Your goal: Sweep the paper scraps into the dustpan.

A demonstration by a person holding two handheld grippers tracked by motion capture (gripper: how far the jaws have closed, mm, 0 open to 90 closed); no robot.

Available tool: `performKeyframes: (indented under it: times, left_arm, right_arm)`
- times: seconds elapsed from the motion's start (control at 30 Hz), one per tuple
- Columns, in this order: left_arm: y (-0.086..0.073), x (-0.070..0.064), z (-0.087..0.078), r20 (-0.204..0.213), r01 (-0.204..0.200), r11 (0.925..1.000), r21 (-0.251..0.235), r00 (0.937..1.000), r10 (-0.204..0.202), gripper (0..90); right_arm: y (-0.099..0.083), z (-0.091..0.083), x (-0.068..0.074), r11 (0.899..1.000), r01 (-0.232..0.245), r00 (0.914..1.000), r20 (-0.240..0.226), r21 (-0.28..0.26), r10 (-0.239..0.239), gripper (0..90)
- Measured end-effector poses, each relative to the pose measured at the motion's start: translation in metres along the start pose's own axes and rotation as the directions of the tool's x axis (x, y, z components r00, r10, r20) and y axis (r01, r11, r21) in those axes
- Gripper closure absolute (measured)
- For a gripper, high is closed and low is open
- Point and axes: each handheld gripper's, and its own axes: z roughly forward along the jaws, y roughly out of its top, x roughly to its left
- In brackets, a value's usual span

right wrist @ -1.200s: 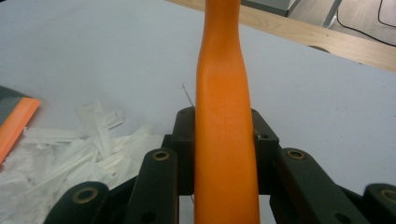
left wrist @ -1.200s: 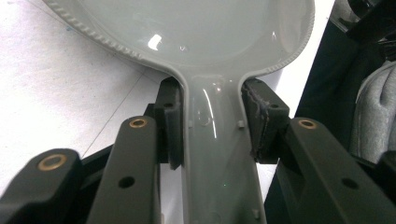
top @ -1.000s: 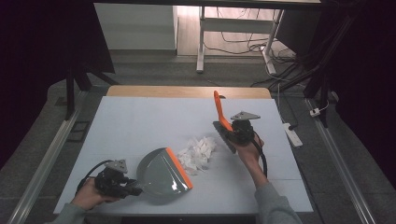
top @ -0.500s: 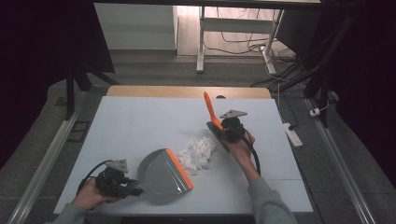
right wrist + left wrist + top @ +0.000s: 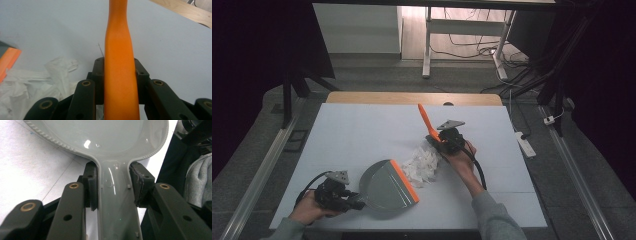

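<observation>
Dustpan [image 5: 384, 187], grey with orange lip, flat on the white table [image 5: 362, 125], pan bare inside, handle clamped in left gripper [image 5: 343, 196]. Paper scraps [image 5: 422, 164] heaped just beyond the lip. Brush [image 5: 427, 122] handle pinched in right gripper [image 5: 447, 141], tilted over the heap's far side.

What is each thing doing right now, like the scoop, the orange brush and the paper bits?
dustpan: flat on the table, handle clamped, orange lip toward the paper.
brush: orange handle clamped, sticking up and away, at the pile's far edge.
paper scraps: crumpled, heaped on the table between dustpan lip and brush, not yet in the pan.
left gripper: shut on the dustpan handle.
right gripper: shut on the brush handle.
table: white top.
</observation>
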Motion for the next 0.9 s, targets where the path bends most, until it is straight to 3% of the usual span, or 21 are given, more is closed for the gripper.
performKeyframes:
  times: [0.33,0.9]
  left_arm:
    - [0.000,0.000,0.000,0.002,0.002,1.0000,0.000,1.0000,-0.002,60.9]
    - [0.000,0.000,0.001,0.001,0.002,1.0000,-0.001,1.0000,-0.002,60.9]
  right_arm:
    - [0.005,0.004,0.022,0.999,0.040,0.9981,-0.048,0.005,-0.039,70.3]
    - [0.007,0.006,0.034,0.999,0.041,0.9959,-0.080,0.001,-0.041,70.3]
